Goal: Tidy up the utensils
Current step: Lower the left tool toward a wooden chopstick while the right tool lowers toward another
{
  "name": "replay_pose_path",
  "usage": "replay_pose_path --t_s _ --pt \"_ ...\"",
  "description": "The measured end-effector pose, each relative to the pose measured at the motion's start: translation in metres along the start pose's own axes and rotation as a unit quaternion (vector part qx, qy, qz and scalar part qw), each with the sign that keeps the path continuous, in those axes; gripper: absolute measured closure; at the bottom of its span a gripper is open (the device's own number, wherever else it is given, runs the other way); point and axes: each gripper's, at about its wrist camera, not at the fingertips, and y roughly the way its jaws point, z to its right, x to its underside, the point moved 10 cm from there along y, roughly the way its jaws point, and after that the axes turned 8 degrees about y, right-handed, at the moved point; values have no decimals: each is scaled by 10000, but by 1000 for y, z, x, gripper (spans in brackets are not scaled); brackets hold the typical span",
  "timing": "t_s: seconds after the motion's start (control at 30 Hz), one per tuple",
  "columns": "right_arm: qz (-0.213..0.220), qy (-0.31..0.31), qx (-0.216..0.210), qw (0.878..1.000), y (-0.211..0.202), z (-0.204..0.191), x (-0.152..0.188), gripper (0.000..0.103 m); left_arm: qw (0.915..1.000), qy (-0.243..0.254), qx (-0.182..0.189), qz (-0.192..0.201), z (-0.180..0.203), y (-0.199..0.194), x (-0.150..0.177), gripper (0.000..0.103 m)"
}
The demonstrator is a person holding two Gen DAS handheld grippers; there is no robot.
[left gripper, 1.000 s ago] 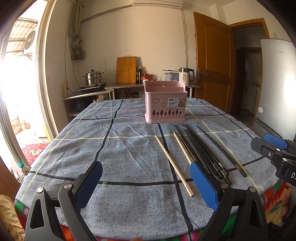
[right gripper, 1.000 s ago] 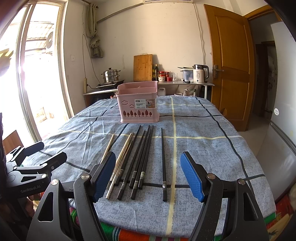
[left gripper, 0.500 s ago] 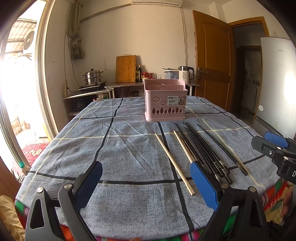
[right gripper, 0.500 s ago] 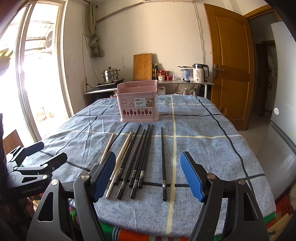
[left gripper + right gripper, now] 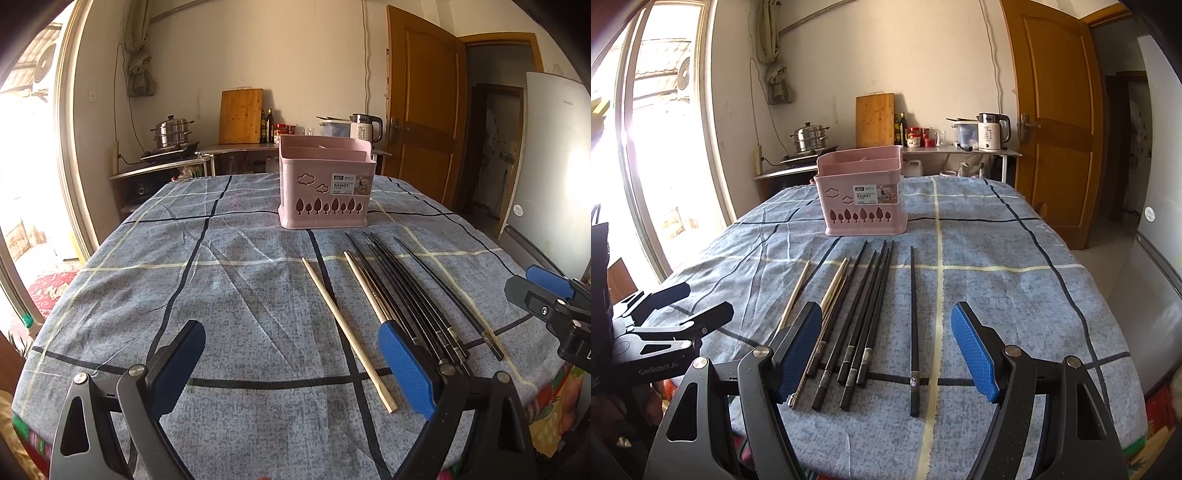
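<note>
The worktop (image 5: pixel 229 302) is a round one under a blue-grey cloth ruled with dark and pale lines, and everything else can be placed from the pink basket (image 5: pixel 325 188) standing upright on it. That basket sits toward the far side, its label and row of tree cut-outs facing the near edge, with dividers showing inside its top.

On the near side of the basket, flat on the cloth, lie the chopsticks, all running roughly from the basket toward the near edge. A bunch of black chopsticks (image 5: pixel 864 317) lies close together, some touching. One single black chopstick (image 5: pixel 913 325) lies apart from them, to the right as seen from the near edge. To the left of the bunch is a pale pair (image 5: pixel 833 291) pressed together against the black ones, and further left again one lone pale chopstick (image 5: pixel 345 332), clear of the rest.

The left tool (image 5: pixel 291 365) hangs over the near edge, well short of the basket, its blue pads spread wide with nothing between them; the lone pale chopstick lies on the cloth between them. The right tool (image 5: pixel 886 350) hovers likewise at the near edge, jaws wide apart and empty, above the ends of the black chopsticks
</note>
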Motion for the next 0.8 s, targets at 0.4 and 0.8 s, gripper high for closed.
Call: replay_pose_path --t_s 0.4,0.8 --pt "-419 -52 -70 9991 44 0 -22 30 9948 -285 74 -973 -10 78 -15 16" --pt "-921 -42 69 9957 96 15 -39 32 9870 -550 447 -1444 1 119 -20 37"
